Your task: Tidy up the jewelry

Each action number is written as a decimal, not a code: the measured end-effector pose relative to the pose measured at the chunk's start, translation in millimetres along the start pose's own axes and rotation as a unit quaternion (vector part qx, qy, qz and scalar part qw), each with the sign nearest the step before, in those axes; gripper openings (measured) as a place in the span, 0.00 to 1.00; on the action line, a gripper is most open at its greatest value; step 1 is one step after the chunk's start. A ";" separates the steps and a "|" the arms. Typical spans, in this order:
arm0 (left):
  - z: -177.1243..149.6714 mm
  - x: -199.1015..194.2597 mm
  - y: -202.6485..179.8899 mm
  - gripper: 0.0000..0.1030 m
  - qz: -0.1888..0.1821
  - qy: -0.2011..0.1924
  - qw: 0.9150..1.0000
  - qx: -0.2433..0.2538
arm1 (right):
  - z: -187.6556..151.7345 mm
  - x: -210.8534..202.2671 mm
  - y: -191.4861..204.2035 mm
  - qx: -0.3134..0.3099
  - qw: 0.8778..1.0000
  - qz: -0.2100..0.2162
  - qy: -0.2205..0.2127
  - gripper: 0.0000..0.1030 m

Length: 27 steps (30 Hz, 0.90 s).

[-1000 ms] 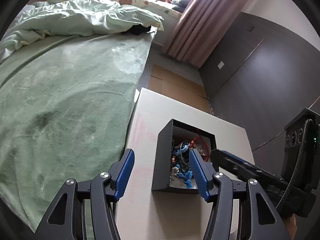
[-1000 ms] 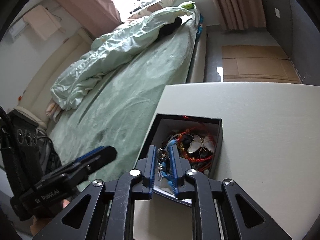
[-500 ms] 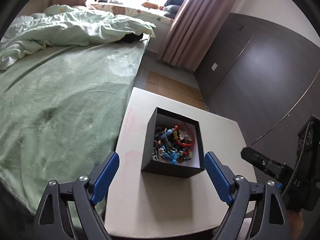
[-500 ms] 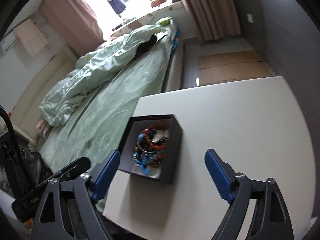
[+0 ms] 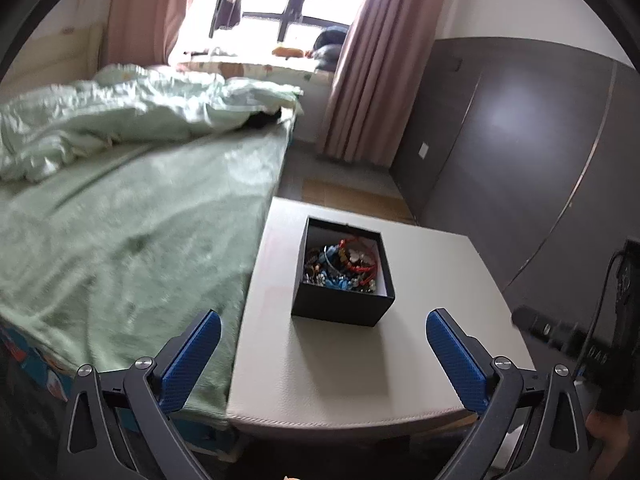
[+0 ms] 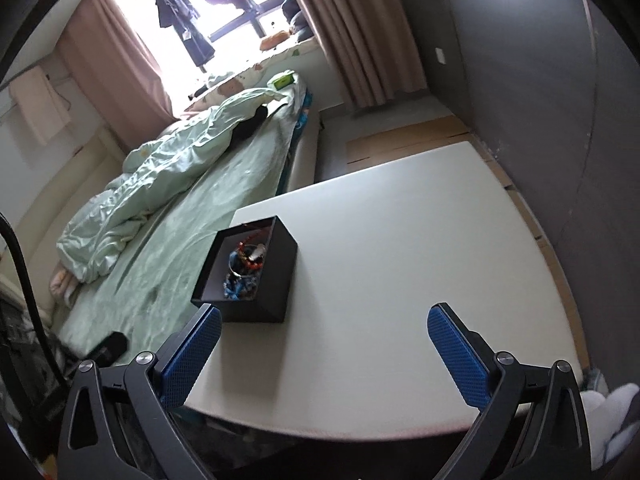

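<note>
On the white table [image 5: 360,368], near its left edge by the bed [image 5: 132,240]: open black box [image 5: 340,308], jewelry [image 5: 340,266] piled inside. Left gripper [image 5: 322,338] and right gripper [image 6: 324,336] both opening, jaws wide apart, nothing between them, short of the box.

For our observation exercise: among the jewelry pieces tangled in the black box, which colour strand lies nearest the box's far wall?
The red beaded strand in the black box; the blue pieces sit toward the near wall.
</note>
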<state>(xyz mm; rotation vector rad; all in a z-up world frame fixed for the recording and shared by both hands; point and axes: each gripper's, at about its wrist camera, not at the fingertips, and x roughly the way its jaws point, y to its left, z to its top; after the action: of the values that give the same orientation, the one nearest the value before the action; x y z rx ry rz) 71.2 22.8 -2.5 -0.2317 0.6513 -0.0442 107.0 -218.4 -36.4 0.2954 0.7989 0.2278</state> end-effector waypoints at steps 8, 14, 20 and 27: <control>-23.9 -32.8 -4.2 1.00 0.001 -0.017 0.999 0.031 | -36.3 -35.7 -8.4 -0.033 0.999 -0.026 -0.017 1.00; -47.6 -44.5 -2.6 1.00 0.005 -0.006 0.999 0.048 | -62.0 -71.8 -4.6 -0.059 0.995 -0.051 -0.057 1.00; -61.3 -63.3 4.2 1.00 0.004 -0.020 0.999 0.040 | -80.1 -91.7 -2.3 -0.070 0.994 -0.061 -0.065 1.00; -74.4 -84.7 -1.1 1.00 0.012 -0.058 0.997 0.052 | -100.3 -109.5 -1.9 -0.075 0.993 -0.061 -0.062 1.00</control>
<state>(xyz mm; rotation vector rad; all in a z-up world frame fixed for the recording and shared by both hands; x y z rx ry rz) -41.2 16.4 -9.1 -0.1240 0.5345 -0.0412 -40.2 -236.7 -30.1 0.1175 0.6710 0.1509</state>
